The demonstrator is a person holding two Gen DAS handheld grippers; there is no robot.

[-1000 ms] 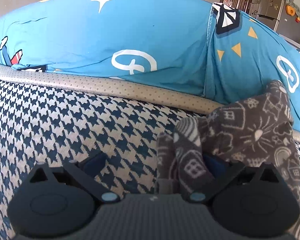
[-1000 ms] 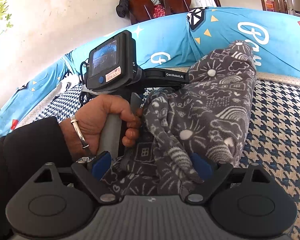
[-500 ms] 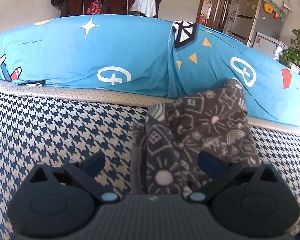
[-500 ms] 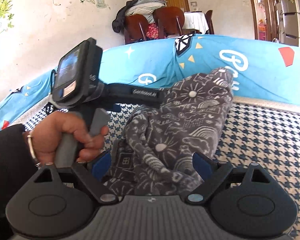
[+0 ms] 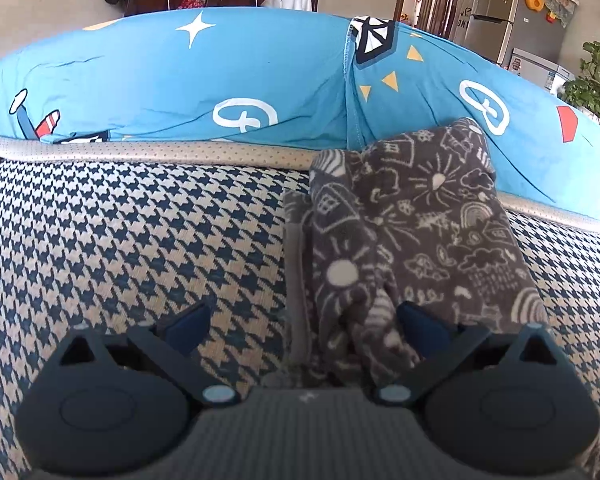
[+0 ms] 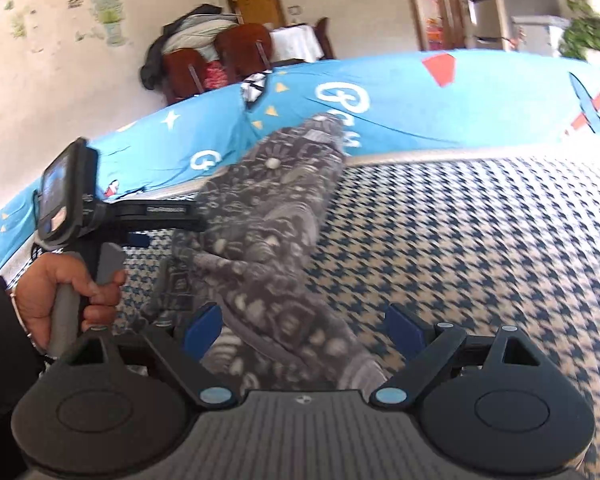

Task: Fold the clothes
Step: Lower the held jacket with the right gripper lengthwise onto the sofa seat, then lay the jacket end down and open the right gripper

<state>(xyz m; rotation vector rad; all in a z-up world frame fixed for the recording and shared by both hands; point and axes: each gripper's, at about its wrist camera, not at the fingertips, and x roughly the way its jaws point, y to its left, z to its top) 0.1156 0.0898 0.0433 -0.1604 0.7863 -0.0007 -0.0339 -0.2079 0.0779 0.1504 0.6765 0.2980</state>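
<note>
A grey fleece garment (image 5: 420, 220) with white doodles lies as a long folded bundle on the houndstooth cover (image 5: 120, 240), its far end leaning on the blue cushion (image 5: 180, 80). My left gripper (image 5: 302, 324) is open, with the garment's near end loose between the pads, closer to the right one. In the right wrist view the garment (image 6: 268, 232) runs from the cushion down between the pads of my right gripper (image 6: 304, 330), which is open and not pressing on it. A hand (image 6: 68, 292) holds the left gripper's handle at the left; its fingertips are hidden behind the cloth.
The blue printed cushion (image 6: 440, 108) borders the far side of the houndstooth cover (image 6: 460, 240). Beyond it stand wooden chairs (image 6: 220, 60) with clothes on them, a fridge (image 5: 496, 20) and a potted plant (image 5: 592, 80).
The right gripper has swung to the right, so the garment now sits left in its view. The left gripper has drawn back from the cushion. Both stay open.
</note>
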